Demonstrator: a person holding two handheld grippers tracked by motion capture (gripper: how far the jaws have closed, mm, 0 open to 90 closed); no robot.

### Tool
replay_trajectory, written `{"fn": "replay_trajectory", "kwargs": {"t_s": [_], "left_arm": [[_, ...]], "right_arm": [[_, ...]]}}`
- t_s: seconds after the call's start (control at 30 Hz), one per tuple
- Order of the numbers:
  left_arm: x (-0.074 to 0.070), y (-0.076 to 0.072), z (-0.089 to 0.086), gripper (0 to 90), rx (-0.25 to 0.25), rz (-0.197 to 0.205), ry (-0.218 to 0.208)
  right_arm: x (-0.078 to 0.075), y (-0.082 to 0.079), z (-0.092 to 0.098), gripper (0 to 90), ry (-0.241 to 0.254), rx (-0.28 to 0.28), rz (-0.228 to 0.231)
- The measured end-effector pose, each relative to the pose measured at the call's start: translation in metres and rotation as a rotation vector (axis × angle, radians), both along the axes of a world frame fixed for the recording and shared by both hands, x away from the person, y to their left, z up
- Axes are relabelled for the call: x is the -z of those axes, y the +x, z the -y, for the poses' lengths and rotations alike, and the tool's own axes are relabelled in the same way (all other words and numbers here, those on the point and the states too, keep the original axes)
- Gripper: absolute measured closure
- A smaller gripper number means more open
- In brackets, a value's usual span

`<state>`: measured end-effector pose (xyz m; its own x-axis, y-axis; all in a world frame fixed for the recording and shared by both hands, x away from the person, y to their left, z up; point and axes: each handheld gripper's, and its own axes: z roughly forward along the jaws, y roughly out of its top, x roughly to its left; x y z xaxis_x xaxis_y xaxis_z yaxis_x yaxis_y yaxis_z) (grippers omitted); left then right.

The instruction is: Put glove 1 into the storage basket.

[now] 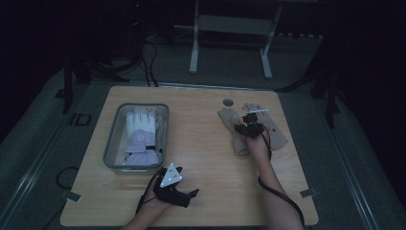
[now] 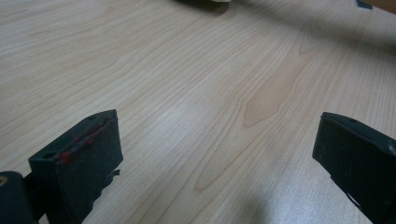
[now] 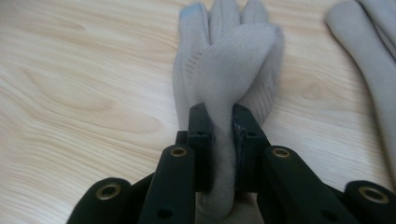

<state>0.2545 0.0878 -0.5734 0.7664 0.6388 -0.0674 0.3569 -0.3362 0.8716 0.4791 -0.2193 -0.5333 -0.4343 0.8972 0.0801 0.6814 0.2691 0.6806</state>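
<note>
Two beige gloves lie flat at the far right of the wooden table (image 1: pixel 201 158). My right gripper (image 1: pixel 249 125) sits over the left beige glove (image 1: pixel 234 134). In the right gripper view, this gripper (image 3: pixel 223 114) is shut on a raised fold of that glove (image 3: pixel 233 70), pinched up between the black jaws. The second beige glove (image 3: pixel 369 60) lies beside it, flat and untouched. My left gripper (image 1: pixel 189 195) rests near the table's front edge. In the left gripper view it (image 2: pixel 217 135) stands open over bare wood with nothing between its fingers.
A grey bin (image 1: pixel 111 139) at the left of the table holds a pair of white and lavender gloves (image 1: pixel 141 134). A round grommet hole (image 1: pixel 228 102) sits near the far edge. Beyond the table stand the legs of a metal frame (image 1: pixel 194 52) and floor cables.
</note>
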Motion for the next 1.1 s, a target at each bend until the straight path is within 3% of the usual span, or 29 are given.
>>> {"fn": "replay_trajectory", "kwargs": {"t_s": [0.2,0.23,0.3,0.57,0.87,0.97,1.03,1.1], "left_arm": [[0.000,-0.001,-0.001,1.6,-0.003,0.000,-0.007],[0.000,-0.001,-0.001,1.6,-0.007,0.004,-0.008],[0.000,-0.002,-0.001,1.6,-0.011,0.008,-0.010],[-0.001,-0.004,0.000,1.6,-0.018,0.028,-0.014],[-0.002,-0.005,-0.001,1.6,-0.019,0.038,-0.021],[-0.002,-0.005,-0.001,1.6,-0.019,0.040,-0.023],[-0.002,-0.005,-0.001,1.6,-0.018,0.042,-0.024],[-0.002,-0.005,-0.001,1.6,-0.016,0.042,-0.024]], "right_arm": [[-0.012,-0.008,-0.016,80.5,0.025,-0.006,0.020],[-0.023,-0.015,-0.024,80.5,0.051,0.000,0.041],[-0.032,-0.021,-0.029,80.5,0.053,0.003,0.065],[-0.054,-0.056,-0.049,80.4,0.101,0.107,0.139],[-0.048,-0.088,-0.067,80.2,0.119,0.192,0.160],[-0.040,-0.098,-0.069,80.2,0.124,0.224,0.170],[-0.032,-0.102,-0.070,80.1,0.152,0.245,0.156],[-0.022,-0.102,-0.074,80.0,0.137,0.255,0.139]]}}
